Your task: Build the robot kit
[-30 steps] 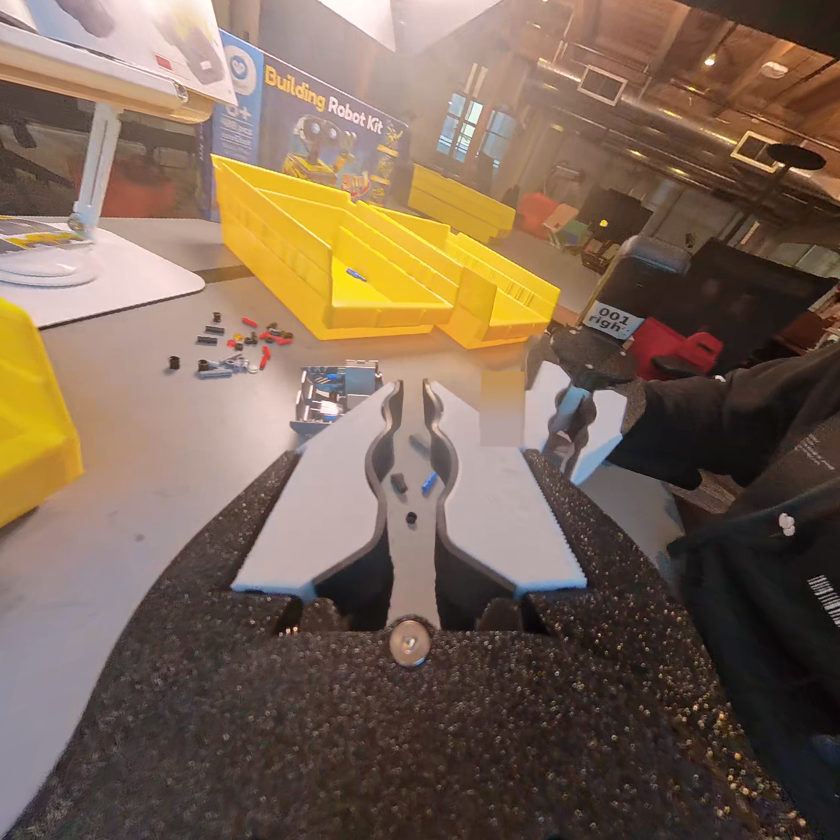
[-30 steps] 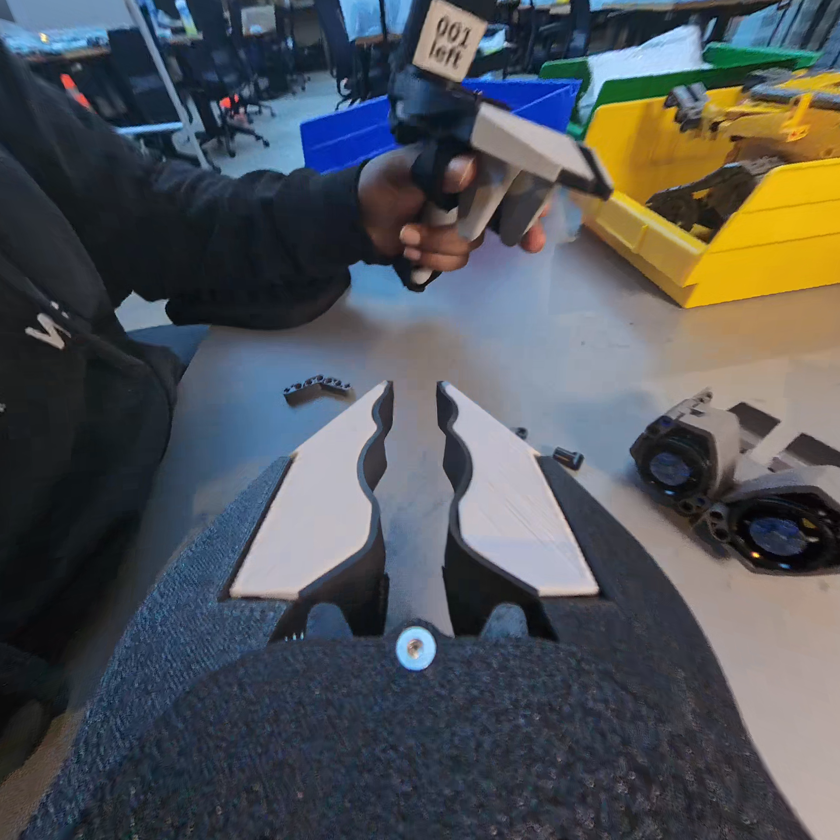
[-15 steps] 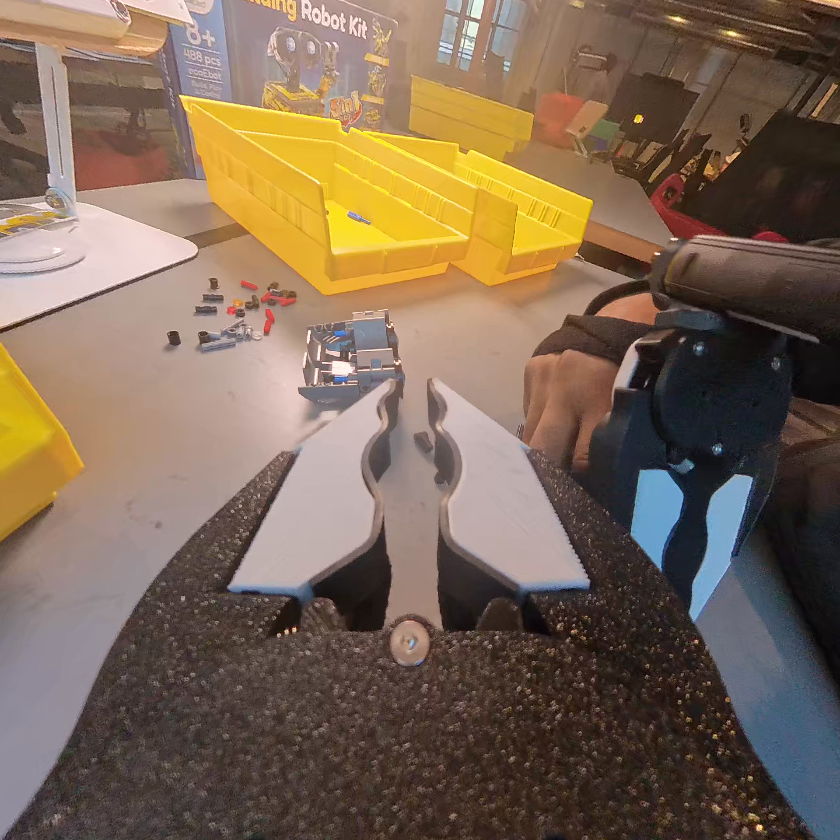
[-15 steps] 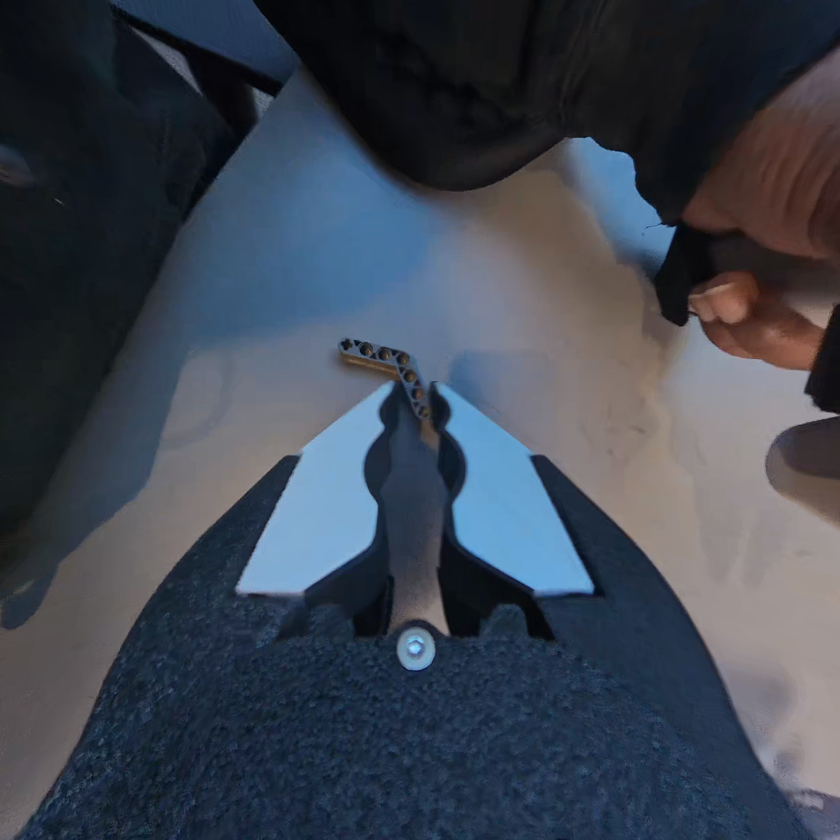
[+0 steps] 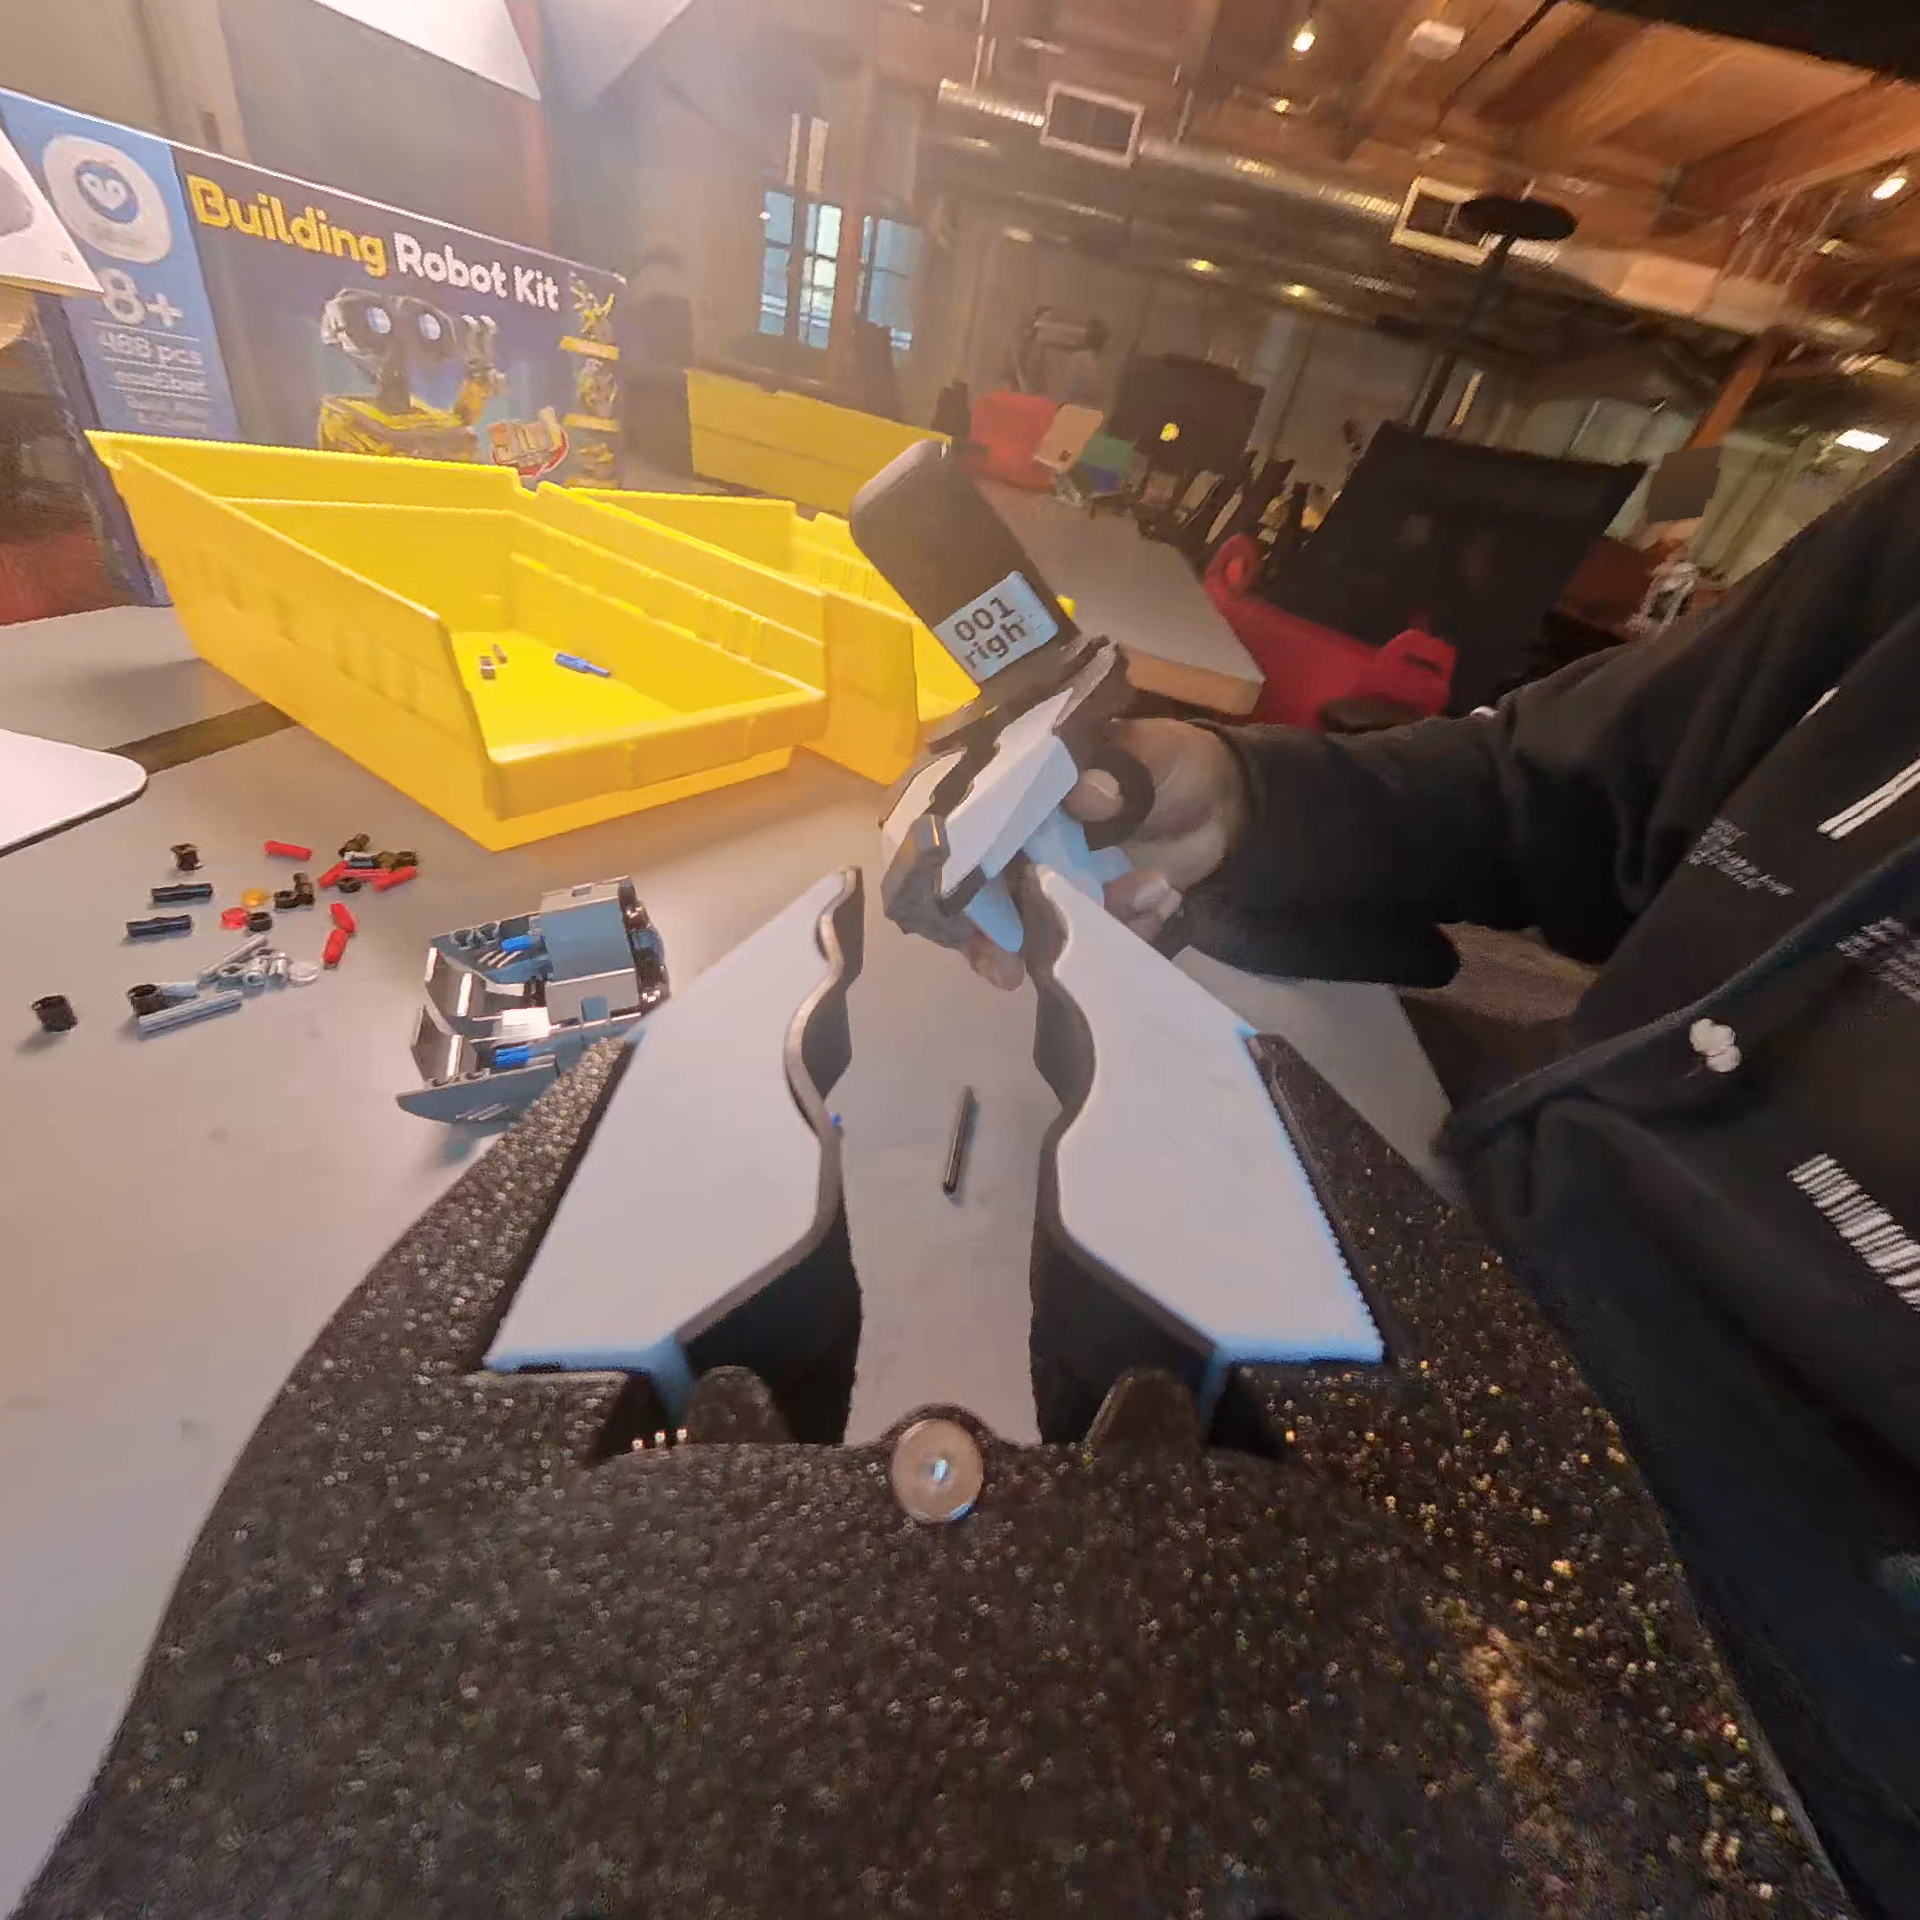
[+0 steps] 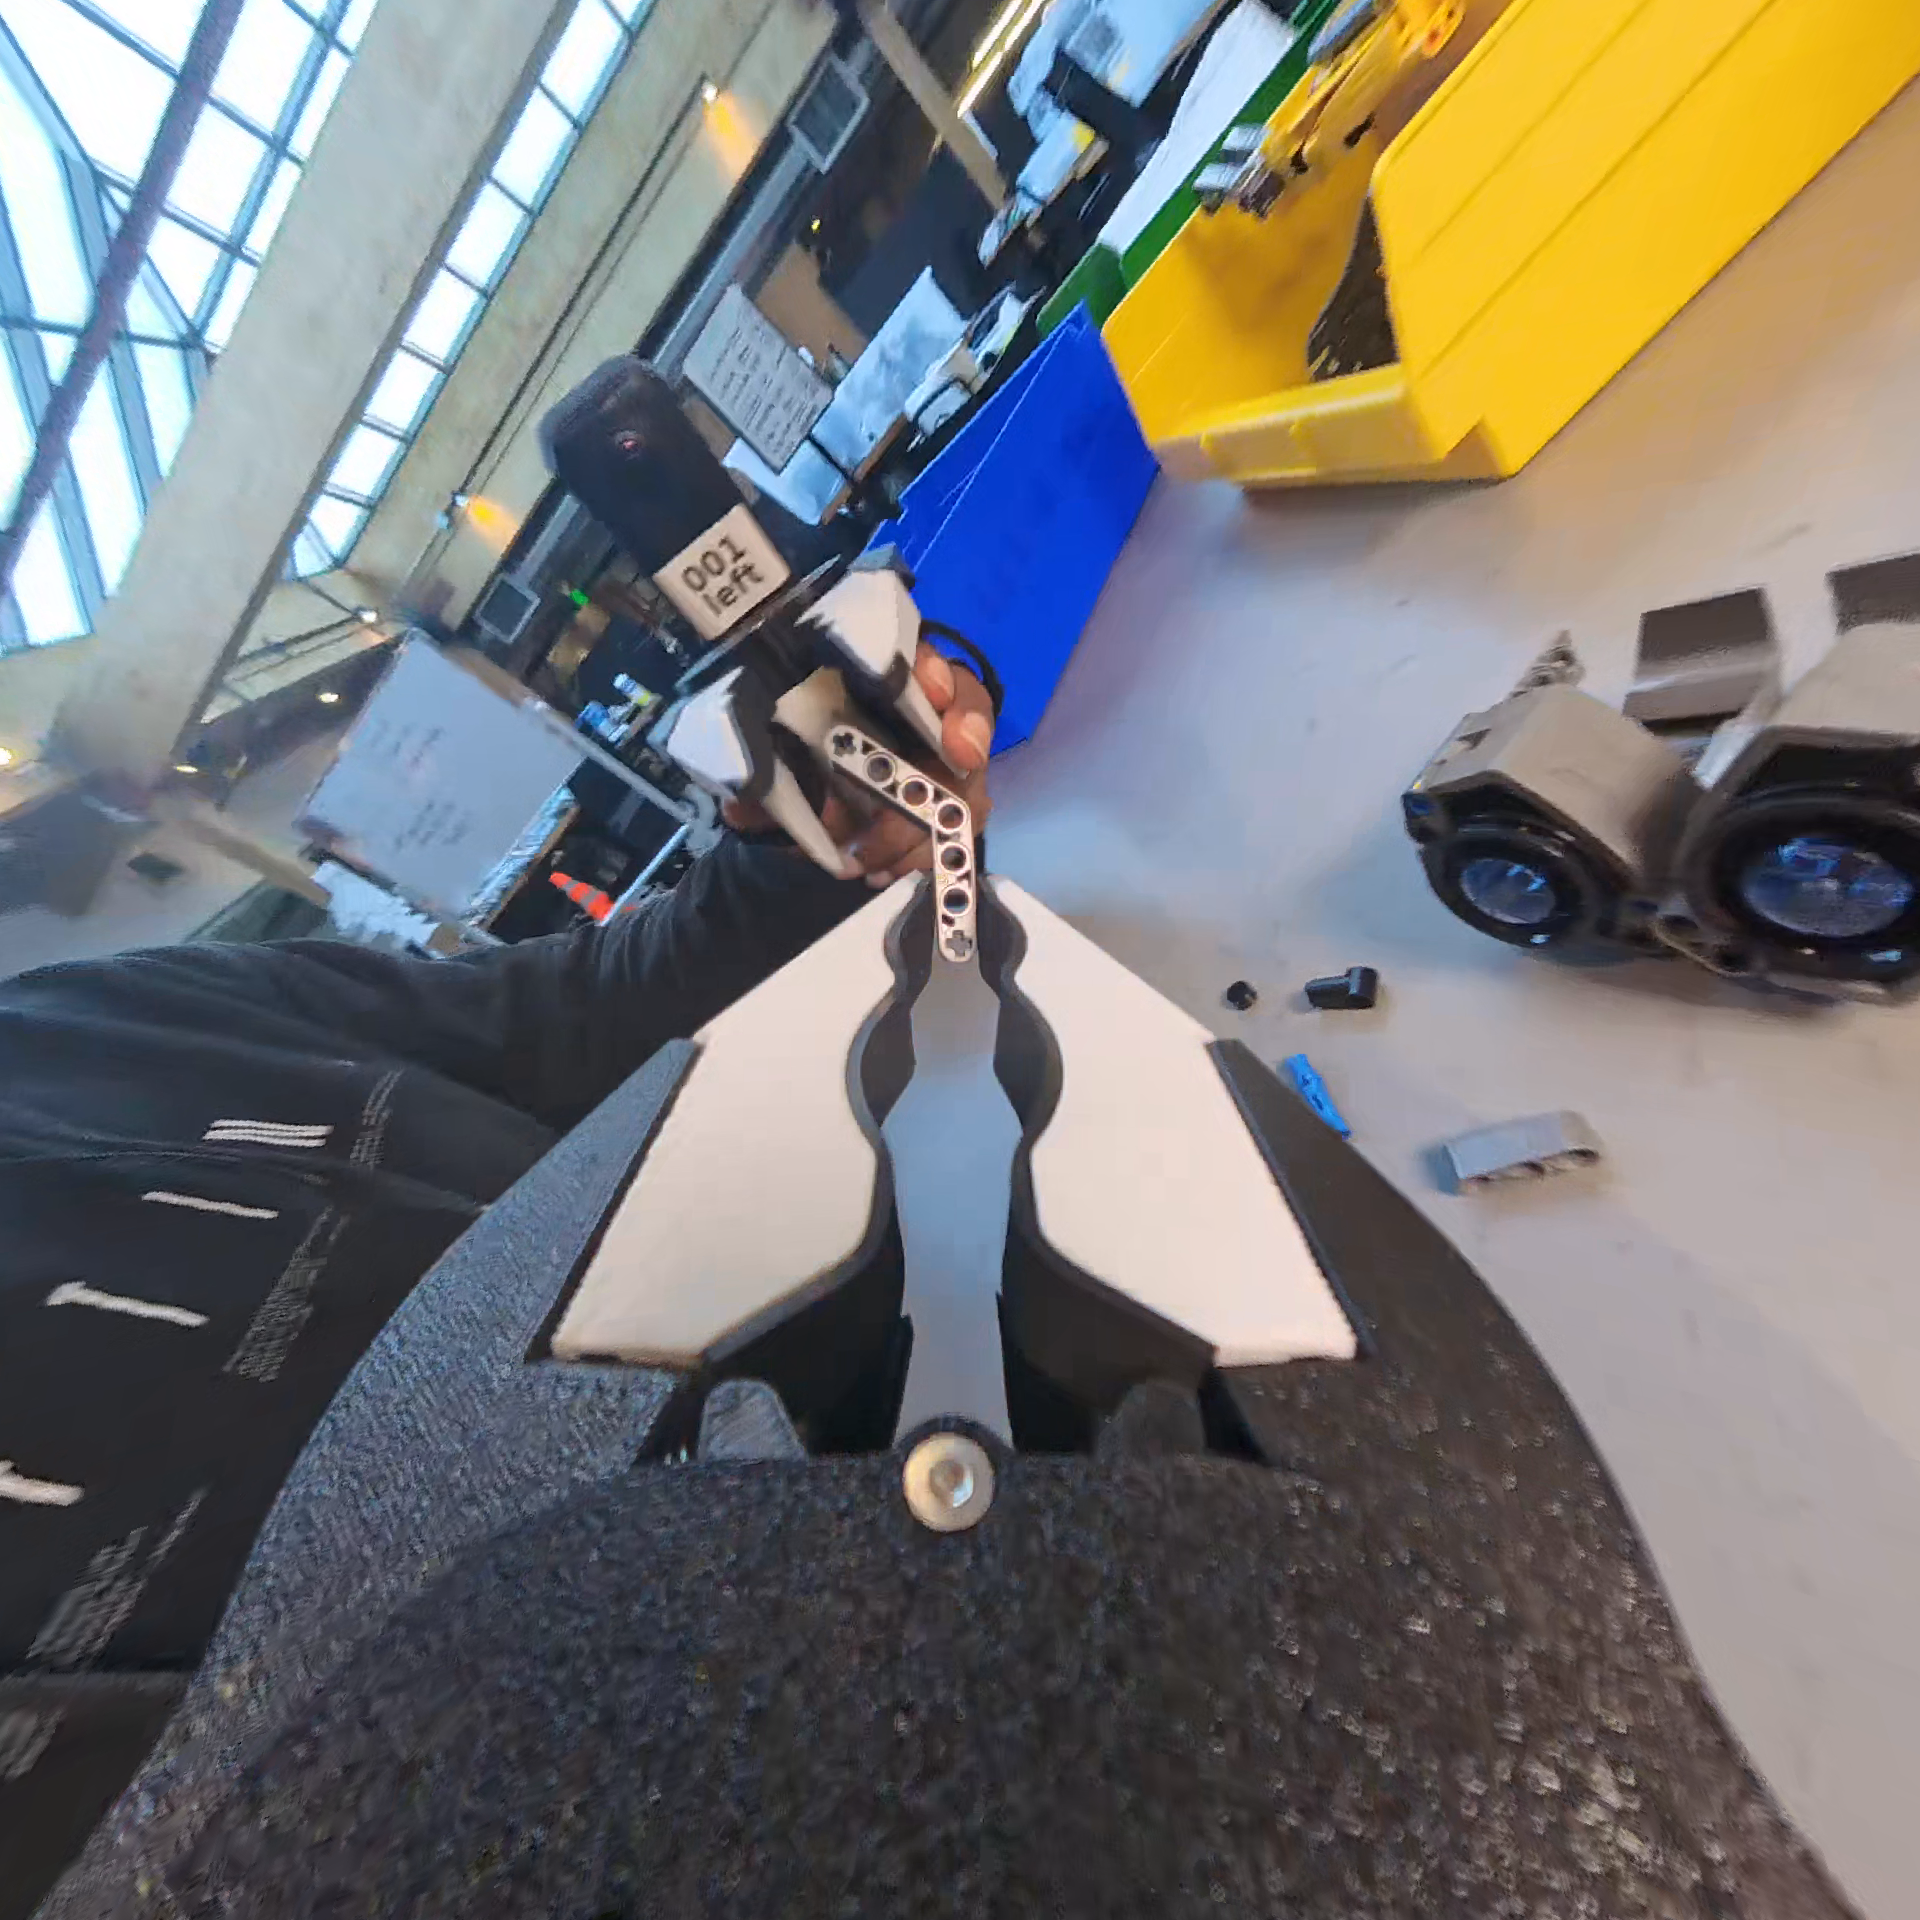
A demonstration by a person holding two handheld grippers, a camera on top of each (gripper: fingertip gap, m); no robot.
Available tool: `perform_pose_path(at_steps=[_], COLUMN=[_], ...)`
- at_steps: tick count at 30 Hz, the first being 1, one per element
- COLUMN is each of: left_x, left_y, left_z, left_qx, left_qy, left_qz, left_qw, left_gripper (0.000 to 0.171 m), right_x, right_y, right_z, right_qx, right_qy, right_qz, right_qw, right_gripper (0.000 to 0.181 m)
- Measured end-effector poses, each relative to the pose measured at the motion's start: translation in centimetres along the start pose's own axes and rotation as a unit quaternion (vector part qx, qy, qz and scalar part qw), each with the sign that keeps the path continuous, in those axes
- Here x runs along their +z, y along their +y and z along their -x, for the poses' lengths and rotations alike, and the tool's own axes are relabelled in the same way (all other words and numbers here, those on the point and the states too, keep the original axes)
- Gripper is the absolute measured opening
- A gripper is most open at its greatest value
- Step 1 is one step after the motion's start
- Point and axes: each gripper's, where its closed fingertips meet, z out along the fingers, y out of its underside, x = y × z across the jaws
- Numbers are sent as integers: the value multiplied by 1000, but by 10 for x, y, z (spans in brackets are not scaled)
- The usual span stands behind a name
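Left wrist view: the left gripper [image 5: 951, 904] hangs open and empty over the grey surface [image 5: 260, 1195] — a thin black axle [image 5: 957, 1124] lies between its fingers, long axis along them. The right gripper [image 5: 961, 883] is raised just ahead.

Right wrist view: the right gripper [image 6: 954, 894] pinches the near end of a grey angled beam [image 6: 930, 836] — its bent arm points up-left toward the left gripper [image 6: 790, 717], close beyond. A two-lens grey module [image 6: 1662, 831] sits well apart on the right.

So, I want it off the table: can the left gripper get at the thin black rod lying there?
Probably yes: the left gripper is open and empty, and the thin black rod lies bare on the grey table, in line between its fingers.
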Motion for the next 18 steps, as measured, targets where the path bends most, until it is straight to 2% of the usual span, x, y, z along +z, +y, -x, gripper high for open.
perform_pose_path(at_steps=[2,8,12,15,18], left_x=[6,8,12,12,11], left_y=[7,14,33,50,59], left_z=[2,4,16,34,43], left_qx=[29,61,16,-42,-109], left_qy=[-26,-46,-72,-120,-139], left_qz=[21,39,91,127,129], left_qw=[999,996,993,984,976], left_gripper=[28,8,7,7,7], right_x=[4,17,15,12,17], right_y=[-2,13,24,31,37], right_z=[-2,-1,-14,-29,-34], right_qx=[-41,-156,-203,-281,-336], right_qy=[23,68,95,144,171], right_qz=[-11,32,66,103,126], right_qw=[999,985,972,943,918], right_gripper=[6,7,8,19,29])
